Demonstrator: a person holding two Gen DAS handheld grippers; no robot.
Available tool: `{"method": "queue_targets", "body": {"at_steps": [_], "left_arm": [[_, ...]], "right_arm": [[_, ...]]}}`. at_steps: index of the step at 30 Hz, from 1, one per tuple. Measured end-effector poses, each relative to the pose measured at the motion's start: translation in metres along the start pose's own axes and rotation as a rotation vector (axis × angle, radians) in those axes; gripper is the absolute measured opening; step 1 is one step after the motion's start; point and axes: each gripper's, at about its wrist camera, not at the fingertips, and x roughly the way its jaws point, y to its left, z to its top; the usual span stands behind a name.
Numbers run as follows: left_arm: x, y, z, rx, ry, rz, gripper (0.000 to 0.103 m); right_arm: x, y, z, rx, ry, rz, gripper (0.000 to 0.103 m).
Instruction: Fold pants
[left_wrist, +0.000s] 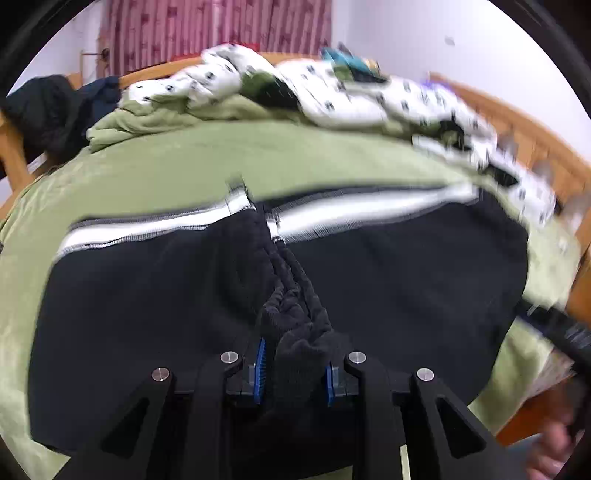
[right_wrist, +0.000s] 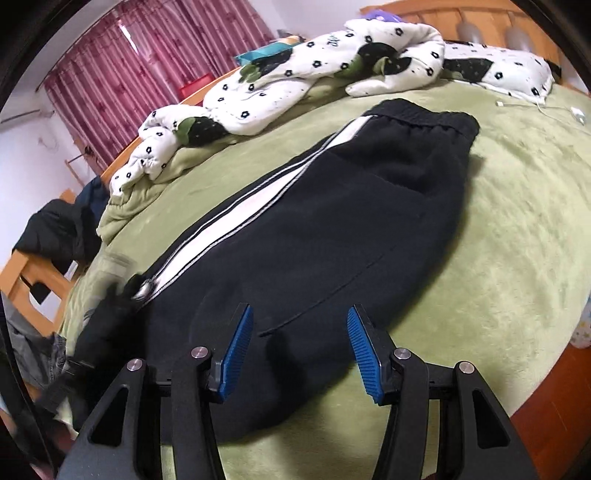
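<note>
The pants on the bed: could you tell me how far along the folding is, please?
Done: the pants lie lengthwise on the green blanket, legs apparently stacked, white stripe along one edge. In hand: the left gripper is shut on a bunched hem end; the right gripper hangs open above the fabric, holding nothing. Left: bringing that end to the waistband and flattening.

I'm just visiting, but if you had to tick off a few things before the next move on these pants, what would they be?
1. Left gripper clamped on pants fabric: ok, cloth bunched between its pads.
2. Right gripper free: ok, jaws apart, nothing between them.
3. Pants lying flat on the blanket: ok, waistband at the far end.
4. Quilt off the pants: ok, apart.
5. Cable out of the way: ok, beside the waistband, apart.
6. Which end the left gripper holds: cannot tell, blurred.
</note>
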Motion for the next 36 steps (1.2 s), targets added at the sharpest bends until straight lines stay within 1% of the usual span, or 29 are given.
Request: {"method": "queue_targets", "body": {"at_steps": [1, 2, 3, 4, 5, 6, 7, 8, 10, 12, 13, 15, 16, 17, 20, 22, 24, 25, 26, 27, 29, 30, 32, 33, 34, 35, 36], "left_arm": [[0.007, -0.007, -0.003, 0.021, 0.010, 0.030, 0.022], [0.010, -0.009, -0.005, 0.035, 0.016, 0.032, 0.026], [0.007, -0.007, -0.008, 0.042, 0.021, 0.002, 0.030], [0.003, -0.004, -0.010, 0.042, 0.030, -0.038, 0.047], [-0.006, 0.003, -0.013, 0.038, 0.046, -0.102, 0.066], [-0.016, 0.010, -0.015, 0.029, 0.048, -0.150, 0.070], [-0.030, 0.020, -0.018, 0.022, 0.031, -0.167, 0.071], [-0.044, 0.030, -0.021, 0.018, 0.005, -0.169, 0.072], [-0.070, 0.055, -0.032, 0.012, -0.043, -0.151, 0.074], [-0.090, 0.085, -0.042, -0.016, -0.077, -0.103, 0.076], [-0.096, 0.100, -0.047, -0.036, -0.087, -0.065, 0.078], [-0.102, 0.128, -0.057, -0.069, -0.074, 0.038, 0.078], [-0.105, 0.146, -0.066, -0.092, -0.060, 0.074, 0.078], [-0.106, 0.159, -0.072, -0.110, -0.052, 0.077, 0.078], [-0.106, 0.194, -0.092, -0.191, -0.006, 0.073, 0.078], [-0.103, 0.207, -0.104, -0.224, 0.018, 0.064, 0.078], [-0.098, 0.216, -0.112, -0.238, 0.032, 0.072, 0.078], [-0.095, 0.217, -0.114, -0.240, 0.033, 0.073, 0.078], [-0.093, 0.219, -0.117, -0.241, 0.034, 0.064, 0.078], [-0.092, 0.219, -0.119, -0.241, 0.035, 0.049, 0.078], [-0.086, 0.219, -0.117, -0.236, 0.034, 0.031, 0.078], [-0.085, 0.219, -0.116, -0.233, 0.024, 0.031, 0.078], [-0.081, 0.220, -0.115, -0.230, 0.012, 0.057, 0.078], [-0.079, 0.222, -0.115, -0.234, 0.009, 0.066, 0.078], [-0.078, 0.225, -0.115, -0.242, 0.005, 0.067, 0.078], [-0.077, 0.228, -0.115, -0.252, 0.004, 0.059, 0.078], [-0.076, 0.231, -0.116, -0.256, 0.004, 0.052, 0.078]], "right_arm": [[-0.003, 0.000, 0.000, -0.005, -0.011, 0.003, 0.054], [-0.005, 0.001, -0.001, -0.012, -0.016, 0.008, 0.054], [-0.005, 0.003, -0.002, -0.025, -0.014, 0.018, 0.054], [-0.004, 0.006, -0.004, -0.039, -0.009, 0.026, 0.054], [-0.003, 0.010, -0.005, -0.055, -0.004, 0.032, 0.054], [-0.002, 0.015, -0.007, -0.075, 0.002, 0.037, 0.054], [0.000, 0.021, -0.008, -0.091, 0.009, 0.049, 0.054], [0.000, 0.026, -0.011, -0.102, 0.016, 0.067, 0.054], [0.002, 0.040, -0.014, -0.128, 0.039, 0.129, 0.054], [0.002, 0.059, -0.020, -0.157, 0.053, 0.196, 0.054], [0.002, 0.068, -0.021, -0.171, 0.058, 0.225, 0.054], [0.004, 0.090, -0.025, -0.210, 0.071, 0.280, 0.054], [0.005, 0.101, -0.027, -0.234, 0.075, 0.294, 0.054], [0.008, 0.117, -0.030, -0.269, 0.077, 0.299, 0.054], [0.021, 0.149, -0.038, -0.351, 0.107, 0.283, 0.054], [0.041, 0.168, -0.049, -0.414, 0.168, 0.227, 0.049], [0.056, 0.176, -0.061, -0.451, 0.223, 0.195, 0.022], [0.058, 0.178, -0.065, -0.473, 0.217, 0.162, 0.021], [0.054, 0.178, -0.068, -0.490, 0.197, 0.157, 0.018], [0.048, 0.175, -0.068, -0.492, 0.180, 0.175, 0.015], [0.032, 0.161, -0.064, -0.439, 0.165, 0.247, 0.014], [0.026, 0.154, -0.062, -0.408, 0.162, 0.269, 0.014], [0.030, 0.148, -0.066, -0.396, 0.185, 0.246, 0.014], [0.038, 0.150, -0.070, -0.407, 0.211, 0.224, 0.015], [0.042, 0.152, -0.072, -0.417, 0.219, 0.209, 0.016], [0.042, 0.154, -0.072, -0.427, 0.215, 0.201, 0.018], [0.040, 0.155, -0.072, -0.431, 0.203, 0.199, 0.025]]}}
